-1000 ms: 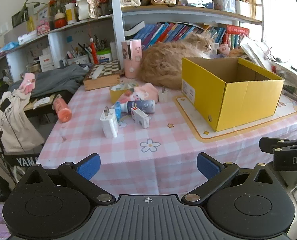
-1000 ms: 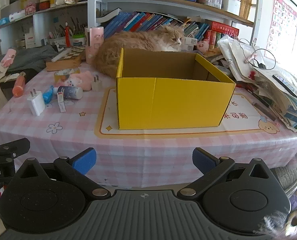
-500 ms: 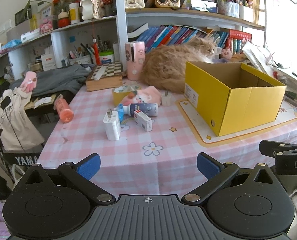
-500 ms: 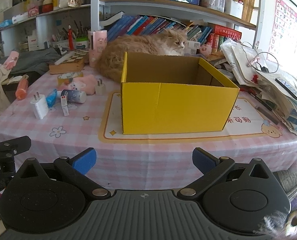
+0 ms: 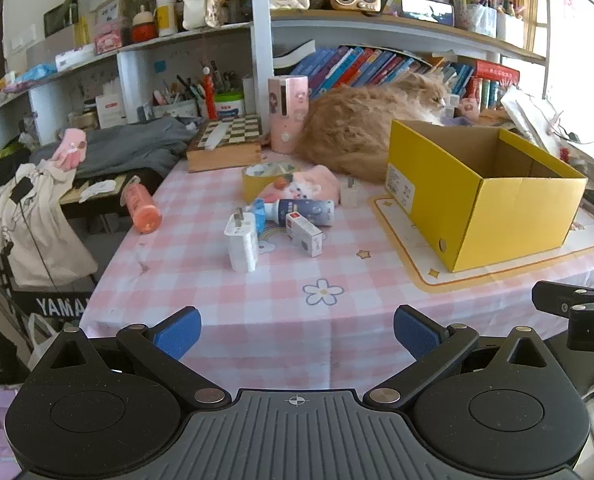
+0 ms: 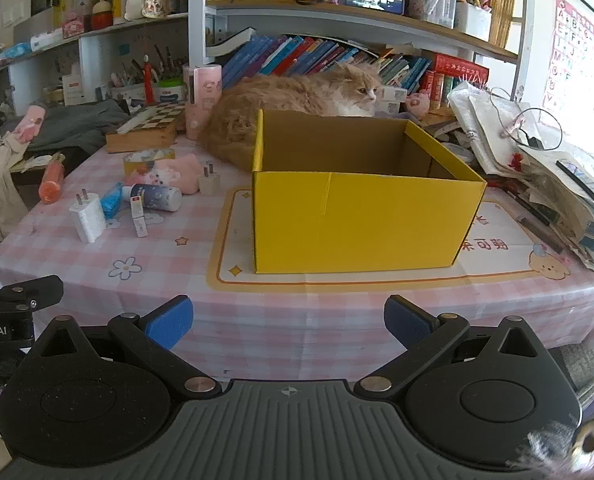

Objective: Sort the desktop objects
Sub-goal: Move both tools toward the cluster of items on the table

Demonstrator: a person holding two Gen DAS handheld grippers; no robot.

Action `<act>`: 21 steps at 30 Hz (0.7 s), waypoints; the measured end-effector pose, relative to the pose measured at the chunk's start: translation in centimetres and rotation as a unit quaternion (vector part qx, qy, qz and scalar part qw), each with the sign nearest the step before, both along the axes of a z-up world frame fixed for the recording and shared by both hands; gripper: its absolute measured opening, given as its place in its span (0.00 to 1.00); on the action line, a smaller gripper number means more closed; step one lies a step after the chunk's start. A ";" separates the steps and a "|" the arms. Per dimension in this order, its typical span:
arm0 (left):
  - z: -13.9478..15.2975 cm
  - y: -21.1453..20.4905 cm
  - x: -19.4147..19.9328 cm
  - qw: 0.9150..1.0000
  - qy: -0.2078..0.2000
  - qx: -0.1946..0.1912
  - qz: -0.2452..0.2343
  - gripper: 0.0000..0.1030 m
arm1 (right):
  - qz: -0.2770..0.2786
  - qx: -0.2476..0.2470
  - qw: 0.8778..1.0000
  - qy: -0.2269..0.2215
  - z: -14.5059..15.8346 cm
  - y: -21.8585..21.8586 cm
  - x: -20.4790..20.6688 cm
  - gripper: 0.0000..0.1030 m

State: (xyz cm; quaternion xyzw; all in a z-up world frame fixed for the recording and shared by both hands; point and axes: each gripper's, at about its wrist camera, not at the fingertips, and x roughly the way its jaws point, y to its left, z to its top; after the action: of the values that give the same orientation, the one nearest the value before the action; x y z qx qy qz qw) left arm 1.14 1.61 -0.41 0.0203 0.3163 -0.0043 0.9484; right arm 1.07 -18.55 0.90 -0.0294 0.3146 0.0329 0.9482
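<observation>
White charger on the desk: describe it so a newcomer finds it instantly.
Start at the yellow box on the pink checked tablecloth; the loose clutter lies to its left. The white charger is the item of that cluster nearest the grippers, standing upright just left of a small white carton. Its two metal prongs pointing up set it apart.

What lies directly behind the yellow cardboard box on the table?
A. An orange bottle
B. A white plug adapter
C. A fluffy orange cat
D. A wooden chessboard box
C. In the right wrist view the fluffy orange cat lies along the far wall of the yellow cardboard box, its head showing above the box rim, while the small items lie on the table to the box's left.
</observation>
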 end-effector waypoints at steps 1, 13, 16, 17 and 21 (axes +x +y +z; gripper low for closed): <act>0.0 0.2 0.0 1.000 0.001 -0.004 -0.002 1.00 | 0.001 0.001 1.000 0.001 0.0 0.1 0.0 0.99; 0.5 1.3 0.3 0.999 -0.007 -0.021 -0.034 1.00 | 0.020 0.017 1.000 0.007 0.0 1.4 0.7 0.96; 0.7 1.8 0.4 0.999 -0.015 -0.016 -0.026 1.00 | 0.036 0.023 0.999 0.005 0.0 2.2 1.1 0.89; 0.8 1.9 0.4 1.000 -0.017 -0.013 -0.022 1.00 | 0.041 0.023 0.999 0.003 0.1 2.5 1.2 0.88; 1.2 2.6 0.5 1.000 -0.028 -0.005 -0.005 1.00 | 0.061 0.028 0.998 -0.007 0.2 3.7 1.7 0.86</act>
State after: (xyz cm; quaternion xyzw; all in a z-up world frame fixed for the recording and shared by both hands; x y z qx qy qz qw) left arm 1.66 4.25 0.79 0.0174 0.2896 -0.0102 0.9569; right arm 2.81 -14.88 1.14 -0.0222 0.3045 0.0995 0.9470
